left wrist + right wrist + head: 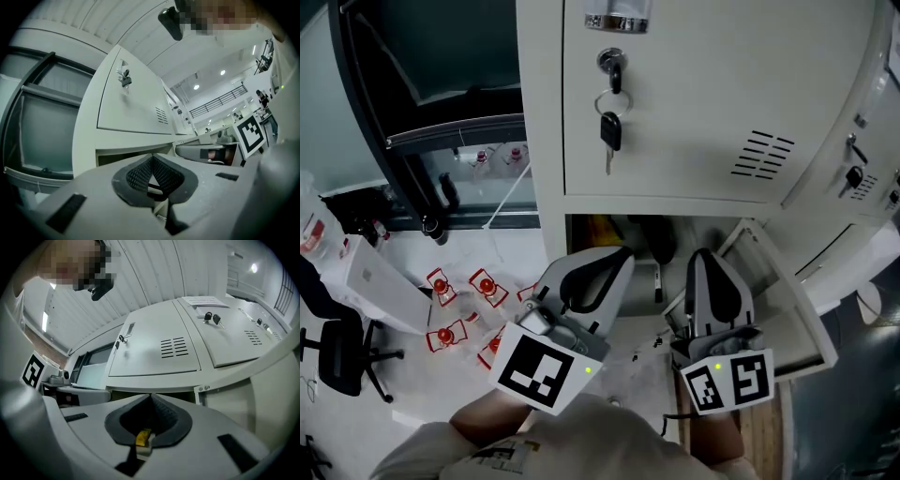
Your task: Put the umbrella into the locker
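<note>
While left gripper [625, 252] and right gripper [701, 253] are both pinched closed on nothing, dark umbrella [653, 240] seemingly sits inside the locker [546, 141]'s open lower compartment; risk: a gripper bumps the swung-out door [787, 314], or it's left ajar.

The lockers [694, 103] are being shown in pale grey, with dark vent slots [762, 155] striped across one door. A black-headed key [610, 131] is being shown under a silver lock [611, 62]. The left tongs [622, 253] and right tongs [701, 255] are being seen in light grey with black meshed pads [164, 176]. Black-and-white square markers [536, 368] are being carried on both. Red caps are being shown on the bottles [441, 284], and the chair [342, 352] is being seen in black.
</note>
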